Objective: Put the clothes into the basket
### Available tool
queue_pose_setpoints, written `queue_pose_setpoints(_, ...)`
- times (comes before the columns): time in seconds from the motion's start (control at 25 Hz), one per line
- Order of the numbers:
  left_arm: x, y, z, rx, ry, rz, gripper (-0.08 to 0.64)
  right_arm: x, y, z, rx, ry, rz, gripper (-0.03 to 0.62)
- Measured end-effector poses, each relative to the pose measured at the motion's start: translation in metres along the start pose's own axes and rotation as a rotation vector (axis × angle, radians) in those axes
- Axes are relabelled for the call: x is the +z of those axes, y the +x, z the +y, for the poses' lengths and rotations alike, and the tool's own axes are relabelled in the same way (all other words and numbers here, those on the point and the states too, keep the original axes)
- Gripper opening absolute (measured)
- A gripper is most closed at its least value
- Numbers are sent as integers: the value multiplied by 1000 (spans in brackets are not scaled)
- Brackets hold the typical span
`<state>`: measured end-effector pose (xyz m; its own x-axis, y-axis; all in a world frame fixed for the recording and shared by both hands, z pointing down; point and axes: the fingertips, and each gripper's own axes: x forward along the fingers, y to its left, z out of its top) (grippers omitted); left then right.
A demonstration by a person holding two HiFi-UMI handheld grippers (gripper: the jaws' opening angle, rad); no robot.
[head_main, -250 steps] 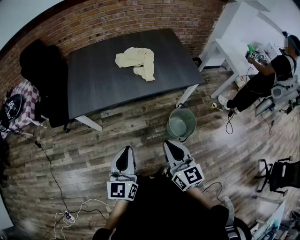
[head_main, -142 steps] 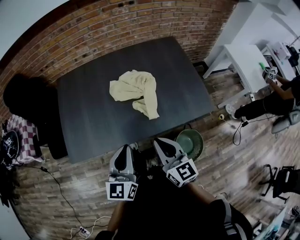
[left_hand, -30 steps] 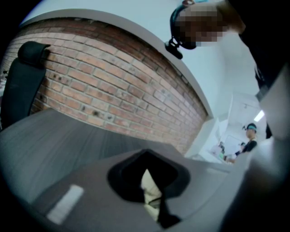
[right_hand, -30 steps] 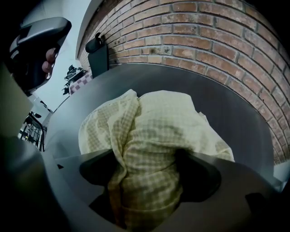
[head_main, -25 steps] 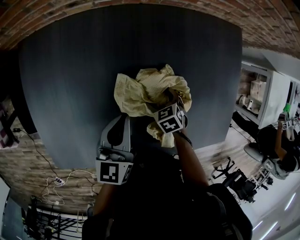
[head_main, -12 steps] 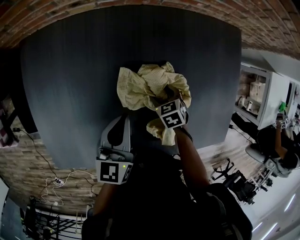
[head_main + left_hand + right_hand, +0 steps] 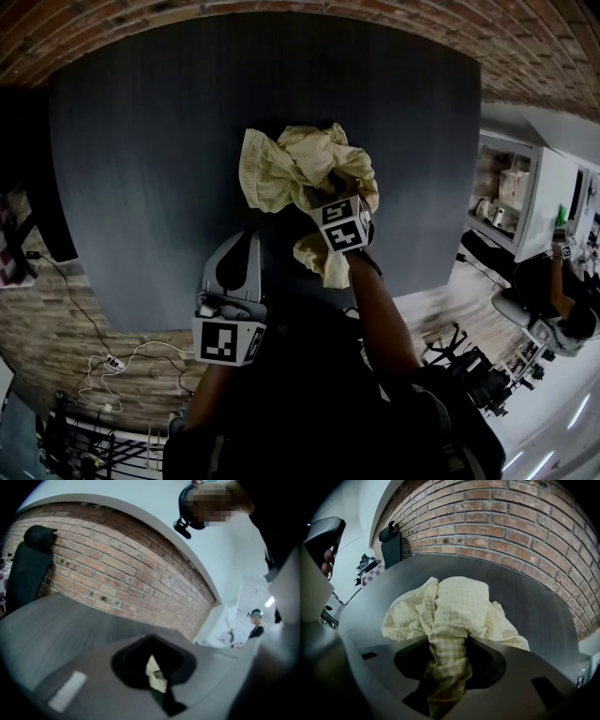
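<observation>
The right gripper (image 7: 447, 651) points steeply down at the table. Its 2 jaws have just been closing, and they now pinch a gathered fold of the pale yellow checked cloth garment (image 7: 459, 602), squeezed into a narrow column between them. The rest of the garment spreads out beyond the jaw tips in a crumpled heap. It rests on the dark grey wooden tabletop (image 7: 150, 150), roughly at the middle of the near half, with 1 loose end hanging back toward the person under the gripper's marker cube. The left gripper (image 7: 246, 239) is held just beside and below the heap, apart from it. Its jaws are together on nothing, and only a sliver of the cloth shows through the gap behind their tips. Behind the table runs the red brick wall (image 7: 525, 522). No basket shows in any view, so its place cannot be told from here. The step in hand looks like the pick-up: the grip is made, but the garment is not yet lifted. The next move calls for a firm hold and a rise high enough to clear the trailing folds off the tabletop. The person must then turn to find the basket. With only 1 fold pinched, the cloth may slip or drag, so the free left gripper could gather the hanging part.
</observation>
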<state>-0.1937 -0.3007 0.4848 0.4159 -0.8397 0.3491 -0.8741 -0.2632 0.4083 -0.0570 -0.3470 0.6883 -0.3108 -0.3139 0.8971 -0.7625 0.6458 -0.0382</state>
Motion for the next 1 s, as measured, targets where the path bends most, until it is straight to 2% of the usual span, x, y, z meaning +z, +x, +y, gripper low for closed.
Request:
queue_pose_setpoints(0.24, 1, -8, -5, 10, -2, 4, 5, 0, -6, 2, -34, -12, -43, 164)
queue_pose_setpoints(1.0, -2, -43, -22, -4, 30, -16, 5, -11, -38, 26, -42, 34, -126, 153)
